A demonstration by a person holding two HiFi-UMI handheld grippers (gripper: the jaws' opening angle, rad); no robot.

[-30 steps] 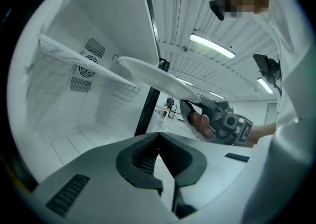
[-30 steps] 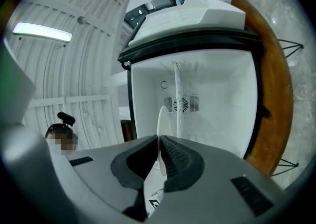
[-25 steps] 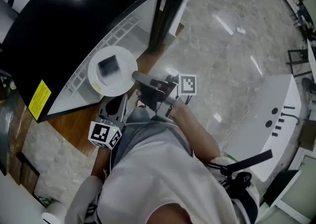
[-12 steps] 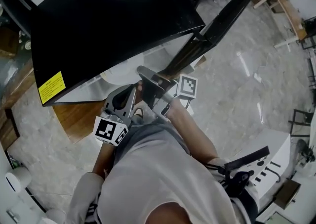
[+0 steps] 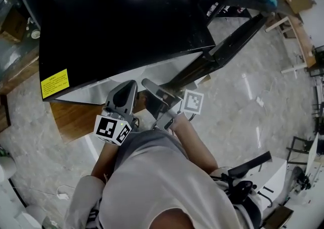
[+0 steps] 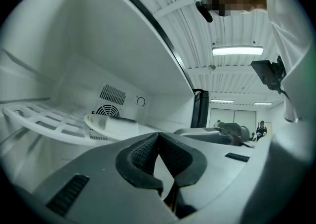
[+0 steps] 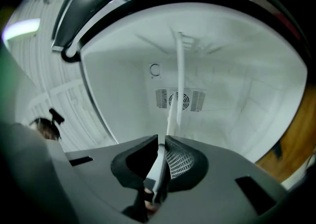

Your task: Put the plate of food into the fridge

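Plate carried in under the fridge (image 5: 121,20) top

A second ago the plate (image 6: 106,123) of food hung in front of the open fridge. Now it is inside, level with the fridge's wire shelf (image 6: 44,124). The right gripper (image 7: 162,145) pinches its rim, though the jaws have just been easing apart slightly. The left gripper (image 6: 158,136), jaws pressed together and empty, waits at the fridge mouth. Release looks like the step remaining.

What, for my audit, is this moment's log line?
plate: inside fridge | right gripper: on its rim, jaws just opening | left gripper: shut, empty
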